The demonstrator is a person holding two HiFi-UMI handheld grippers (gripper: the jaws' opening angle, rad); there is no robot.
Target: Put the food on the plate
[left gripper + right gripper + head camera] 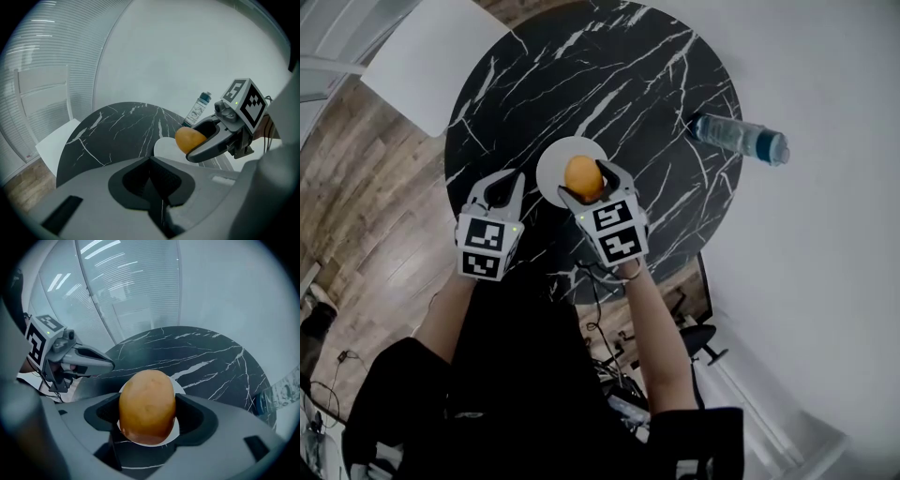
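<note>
An orange-brown potato (583, 176) sits between the jaws of my right gripper (584, 185), which is shut on it. In the right gripper view the potato (147, 405) fills the gap and hides most of the white plate (180, 386) under it. That plate (553, 165) lies near the middle of the round black marble table (609, 84). From the left gripper view the potato (189, 139) hangs just over the plate (163, 147). My left gripper (501, 190) hovers left of the plate, jaws together and holding nothing.
A clear water bottle (739, 138) with a blue cap stands at the table's right edge. A white chair (431, 56) sits beyond the table's far left. Cables and an office chair base (694, 342) lie on the floor near the person's right arm.
</note>
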